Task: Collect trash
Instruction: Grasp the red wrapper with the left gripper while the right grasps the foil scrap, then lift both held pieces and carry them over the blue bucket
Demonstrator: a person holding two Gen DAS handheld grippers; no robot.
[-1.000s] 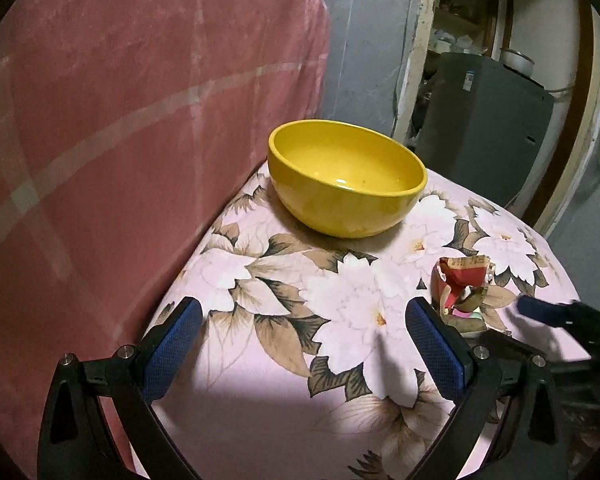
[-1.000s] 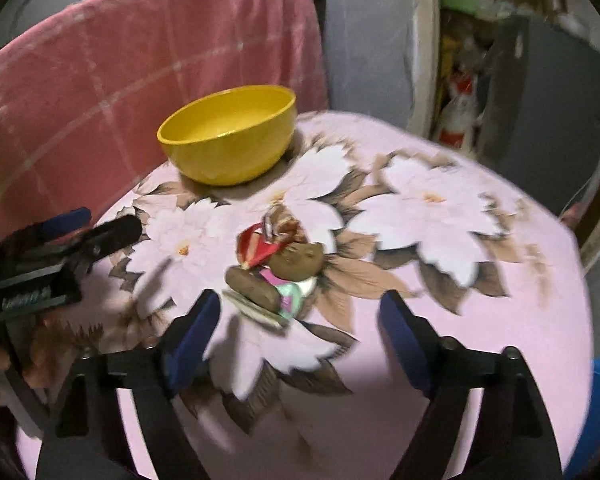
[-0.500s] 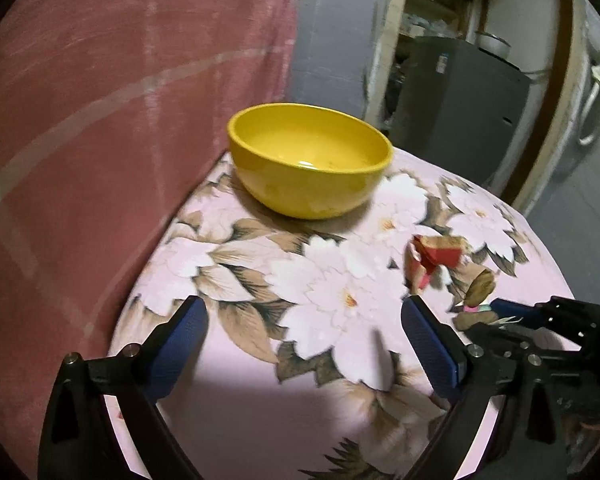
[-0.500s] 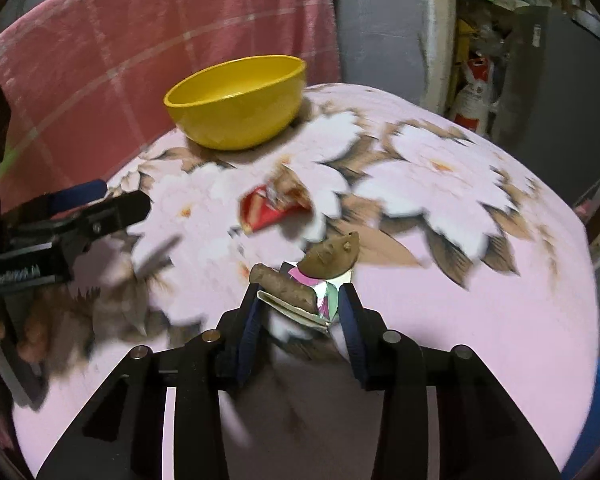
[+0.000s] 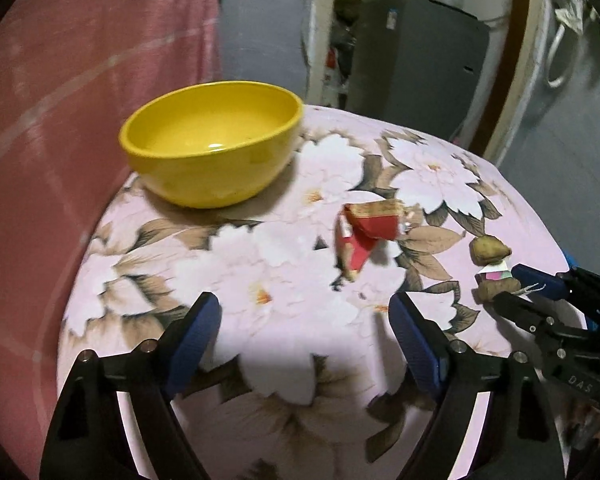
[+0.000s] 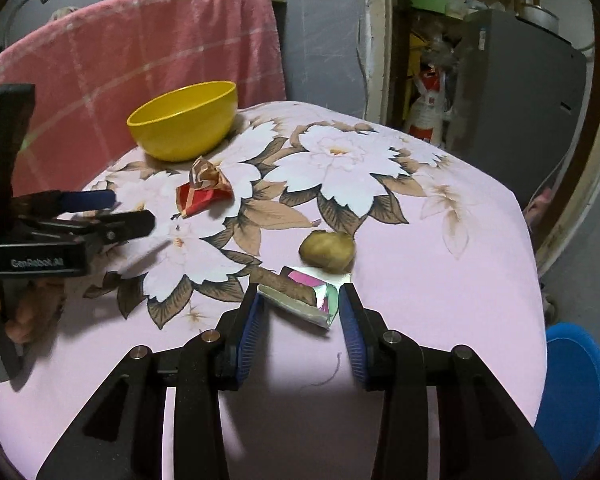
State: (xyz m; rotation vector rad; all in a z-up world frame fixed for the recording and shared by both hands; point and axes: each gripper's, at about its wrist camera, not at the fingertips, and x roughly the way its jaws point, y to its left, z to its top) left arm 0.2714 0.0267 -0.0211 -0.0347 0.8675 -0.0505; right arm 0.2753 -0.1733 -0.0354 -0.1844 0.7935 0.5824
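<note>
right gripper (image 6: 300, 312) pinching the shiny folded foil wrapper (image 6: 304, 294) between its fingers, best lifted level; left gripper (image 5: 304, 344), closing on nothing, trails the crumpled red wrapper (image 5: 366, 236) ahead.

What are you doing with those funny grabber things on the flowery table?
A person holds a grabber in each hand to collect trash. The right gripper is closed on a shiny foil wrapper, which has a brown peel scrap on it. Another peel piece lies just beyond. The left gripper holds nothing, its jaws are closing, and it points toward the crumpled red wrapper. The yellow bowl at the back of the table looks empty.
</note>
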